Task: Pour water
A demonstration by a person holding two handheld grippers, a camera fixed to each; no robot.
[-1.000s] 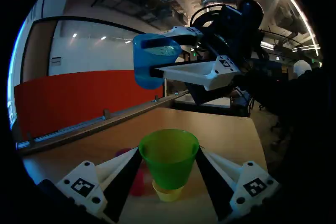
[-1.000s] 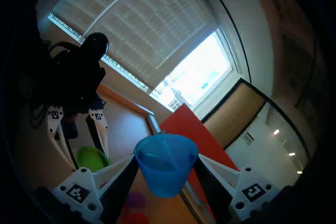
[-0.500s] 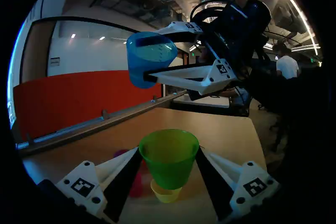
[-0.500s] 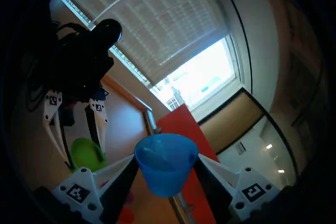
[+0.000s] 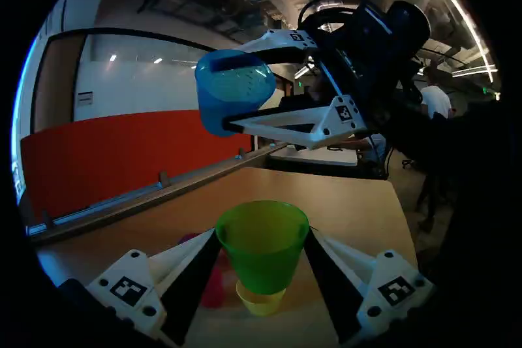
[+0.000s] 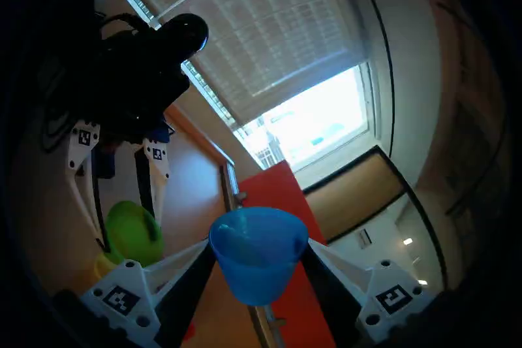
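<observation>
The wooden table [image 5: 352, 204] lay under both tools. The right gripper [image 6: 258, 250] hung well above it, rolled toward its side, fingers clenched on the blue cup [image 5: 231, 90], which tipped with it; water seemed to lie close to the rim. The left gripper [image 5: 261, 238] sat low and level, fingers clamped on either side of the upright green cup [image 5: 262, 250], which looked empty. A yellow cup [image 5: 261, 300] showed just beneath it; whether they touched could not be told. The pour looked about to begin. The next move likely called for bringing the blue lip over the green mouth, then tilting slowly.
</observation>
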